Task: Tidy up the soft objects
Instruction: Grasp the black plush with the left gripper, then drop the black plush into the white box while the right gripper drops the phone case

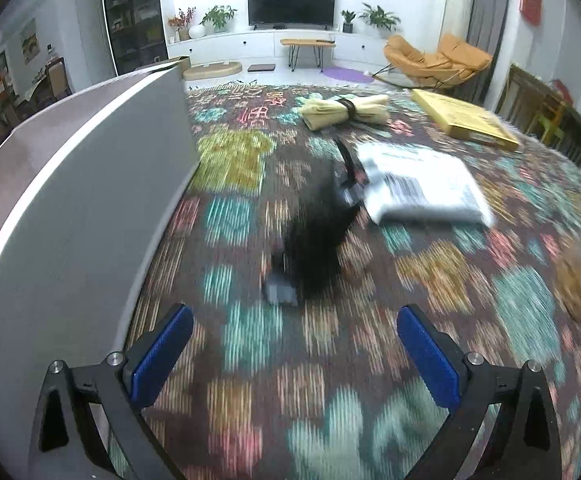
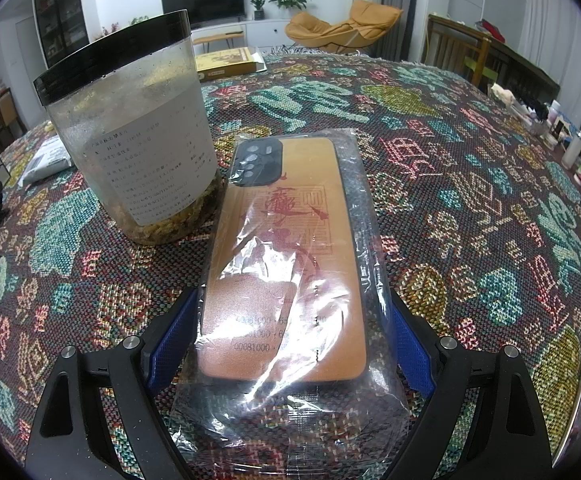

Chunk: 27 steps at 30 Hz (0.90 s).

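While right claw (image 2: 290, 344) clamps the bagged phone case (image 2: 286, 264), slick plastic may slip; left claw (image 1: 294, 356) open, empty.

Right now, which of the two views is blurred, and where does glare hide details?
Left wrist view: motion blur smears the patterned cloth and the black object; the far TV stays sharper. Right wrist view: sharp, but glare on the plastic bag washes out part of the phone case print. Both views bend straight edges, fisheye.
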Each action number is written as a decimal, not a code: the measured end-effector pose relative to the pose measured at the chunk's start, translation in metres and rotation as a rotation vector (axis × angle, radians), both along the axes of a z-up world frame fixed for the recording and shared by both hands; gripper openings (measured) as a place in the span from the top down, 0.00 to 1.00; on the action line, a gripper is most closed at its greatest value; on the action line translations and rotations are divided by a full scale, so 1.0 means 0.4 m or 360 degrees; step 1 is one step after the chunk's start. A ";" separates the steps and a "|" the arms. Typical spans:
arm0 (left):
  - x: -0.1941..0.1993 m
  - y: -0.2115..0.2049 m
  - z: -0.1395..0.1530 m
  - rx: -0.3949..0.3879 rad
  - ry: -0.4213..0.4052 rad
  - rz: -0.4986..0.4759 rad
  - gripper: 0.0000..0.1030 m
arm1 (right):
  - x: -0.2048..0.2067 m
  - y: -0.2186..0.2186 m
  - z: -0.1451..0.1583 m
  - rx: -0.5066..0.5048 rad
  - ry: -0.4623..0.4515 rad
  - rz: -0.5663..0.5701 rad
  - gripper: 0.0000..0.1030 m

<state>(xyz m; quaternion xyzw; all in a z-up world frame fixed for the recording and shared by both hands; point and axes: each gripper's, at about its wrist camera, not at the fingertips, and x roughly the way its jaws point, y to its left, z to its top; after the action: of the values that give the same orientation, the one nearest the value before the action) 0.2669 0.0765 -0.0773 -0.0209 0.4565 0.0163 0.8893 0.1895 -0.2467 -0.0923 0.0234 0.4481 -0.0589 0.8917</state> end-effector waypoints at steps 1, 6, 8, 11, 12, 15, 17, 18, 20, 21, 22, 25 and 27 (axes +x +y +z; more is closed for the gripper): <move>0.025 -0.001 -0.006 0.0022 0.0018 0.0009 0.02 | 0.000 0.002 0.000 0.0000 0.0000 0.0000 0.13; 0.093 -0.016 -0.036 0.0061 0.0019 -0.0044 0.05 | 0.000 0.000 0.000 0.0001 -0.0001 0.0000 0.13; 0.098 -0.020 -0.029 0.0016 -0.0006 -0.0103 0.45 | -0.002 0.001 -0.002 0.0002 -0.0001 0.0000 0.13; 0.103 -0.034 -0.008 0.0003 0.0016 -0.0157 0.71 | -0.002 0.001 -0.001 0.0001 -0.0001 0.0000 0.13; 0.097 -0.036 -0.002 -0.0008 0.0009 -0.0168 0.71 | -0.002 0.001 -0.001 0.0000 -0.0001 0.0000 0.13; 0.055 -0.044 0.018 -0.0048 0.0002 -0.0212 0.71 | -0.002 0.001 -0.001 0.0000 -0.0001 0.0000 0.13; 0.020 -0.043 0.027 -0.0099 0.0005 -0.0217 0.71 | -0.002 0.000 -0.001 0.0000 -0.0001 0.0001 0.13; -0.003 -0.040 0.033 -0.0130 0.0008 -0.0218 0.71 | -0.002 0.001 -0.001 0.0001 -0.0001 0.0001 0.13; -0.051 -0.043 0.049 -0.0186 0.0018 -0.0218 0.71 | -0.002 0.002 -0.001 0.0001 -0.0001 0.0000 0.12; -0.083 -0.043 0.056 -0.0201 0.0016 -0.0222 0.71 | -0.002 0.002 -0.001 -0.0003 0.0001 0.0001 0.12; -0.115 -0.046 0.064 -0.0210 0.0012 -0.0230 0.71 | -0.003 0.001 -0.001 -0.0006 0.0002 0.0001 0.12; -0.187 -0.055 0.085 -0.0220 -0.0001 -0.0272 0.71 | -0.004 0.005 -0.001 -0.0005 0.0006 0.0000 0.12; -0.223 -0.071 0.100 -0.0225 -0.0013 -0.0299 0.71 | -0.003 0.005 -0.003 -0.0005 0.0019 0.0000 0.12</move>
<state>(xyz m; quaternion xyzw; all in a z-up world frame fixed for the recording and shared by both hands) 0.1778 0.0482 -0.0375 -0.0406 0.4529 -0.0995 0.8850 0.1885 -0.2446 -0.0935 0.0218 0.4534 -0.0598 0.8890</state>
